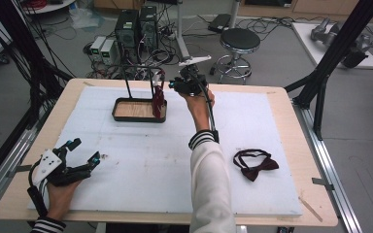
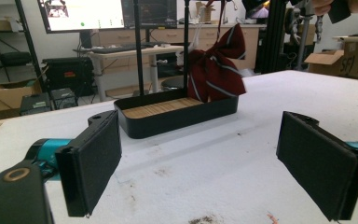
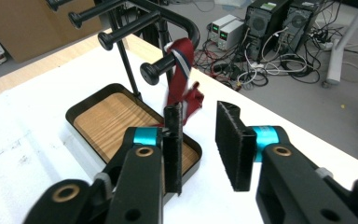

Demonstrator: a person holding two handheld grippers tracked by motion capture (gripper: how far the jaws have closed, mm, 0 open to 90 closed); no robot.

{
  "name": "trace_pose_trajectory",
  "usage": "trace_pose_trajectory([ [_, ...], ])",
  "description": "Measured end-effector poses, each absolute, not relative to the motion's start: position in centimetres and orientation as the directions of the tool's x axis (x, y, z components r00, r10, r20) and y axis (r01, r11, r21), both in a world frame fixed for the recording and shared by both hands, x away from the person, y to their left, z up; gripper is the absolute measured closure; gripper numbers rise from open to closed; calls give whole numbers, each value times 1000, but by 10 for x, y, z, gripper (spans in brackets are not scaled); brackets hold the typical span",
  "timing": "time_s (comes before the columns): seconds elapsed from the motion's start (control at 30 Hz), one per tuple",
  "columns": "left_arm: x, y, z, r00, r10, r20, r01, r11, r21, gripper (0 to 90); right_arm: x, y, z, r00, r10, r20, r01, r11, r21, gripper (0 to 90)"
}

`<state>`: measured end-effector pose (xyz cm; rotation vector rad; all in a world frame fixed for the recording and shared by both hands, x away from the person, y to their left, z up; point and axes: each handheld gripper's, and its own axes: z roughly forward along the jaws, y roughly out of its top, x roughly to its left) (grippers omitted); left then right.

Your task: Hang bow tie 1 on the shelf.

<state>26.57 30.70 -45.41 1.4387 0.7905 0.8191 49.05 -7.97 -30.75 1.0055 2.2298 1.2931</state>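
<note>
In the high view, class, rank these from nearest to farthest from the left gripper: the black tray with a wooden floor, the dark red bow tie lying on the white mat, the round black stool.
1. Black tray with a wooden floor, ahead and right of the left gripper.
2. Dark red bow tie, flat at the mat's right side.
3. Round black stool, on the floor beyond the table.

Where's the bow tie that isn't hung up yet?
In the high view the loose bow tie lies flat on the white mat, near its right front corner, right of the person's sleeve.
</note>
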Motion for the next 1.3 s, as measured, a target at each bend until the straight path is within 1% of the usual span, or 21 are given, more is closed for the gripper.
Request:
trace_pose_trajectory([
  [0.07, 266, 307, -454, 515, 857, 25, -5, -27, 1000, 143, 490, -80, -307, -675, 737, 34, 394, 320, 862, 688],
  [0.1, 266, 307, -454, 515, 857, 26, -5, -27, 1000, 144, 490, -80, -306, -679, 733, 34, 391, 322, 862, 661],
  [0.17, 266, 307, -454, 515, 857, 27, -7, -28, 1000, 144, 490, -80, -306, -678, 734, 31, 387, 321, 864, 565],
  [0.23, 266, 307, -454, 514, 857, 25, -8, -25, 1000, 144, 489, -79, -305, -672, 740, 24, 381, 318, 868, 491],
  [0.3, 266, 307, -454, 515, 857, 28, -8, -27, 1000, 144, 489, -80, -305, -664, 747, 34, 385, 303, 872, 369],
  [0.43, 266, 307, -454, 514, 857, 25, -8, -25, 1000, 144, 489, -83, -305, -650, 758, 48, 391, 280, 877, 226],
  [0.5, 266, 307, -454, 515, 857, 26, -7, -26, 1000, 144, 489, -85, -303, -647, 760, 60, 391, 263, 882, 193],
  [0.57, 266, 307, -454, 515, 857, 27, -4, -29, 1000, 143, 487, -87, -302, -642, 765, 60, 387, 256, 886, 131],
  [0.6, 266, 307, -454, 516, 856, 26, -4, -28, 1000, 143, 487, -88, -300, -639, 766, 67, 387, 245, 889, 120],
  [0.8, 267, 307, -454, 519, 854, 22, -1, -25, 1000, 144, 475, -101, -287, -648, 758, 79, 366, 219, 905, 119],
  [1.07, 266, 308, -454, 521, 853, 20, -6, -20, 1000, 144, 447, -131, -263, -640, 765, 74, 331, 187, 925, 119],
  [1.17, 266, 308, -454, 522, 853, 19, -4, -19, 1000, 143, 432, -143, -258, -624, 780, 35, 260, 165, 951, 120],
  [1.3, 266, 308, -454, 523, 852, 20, -5, -20, 1000, 143, 417, -158, -256, -619, 785, 36, 272, 171, 947, 119],
])
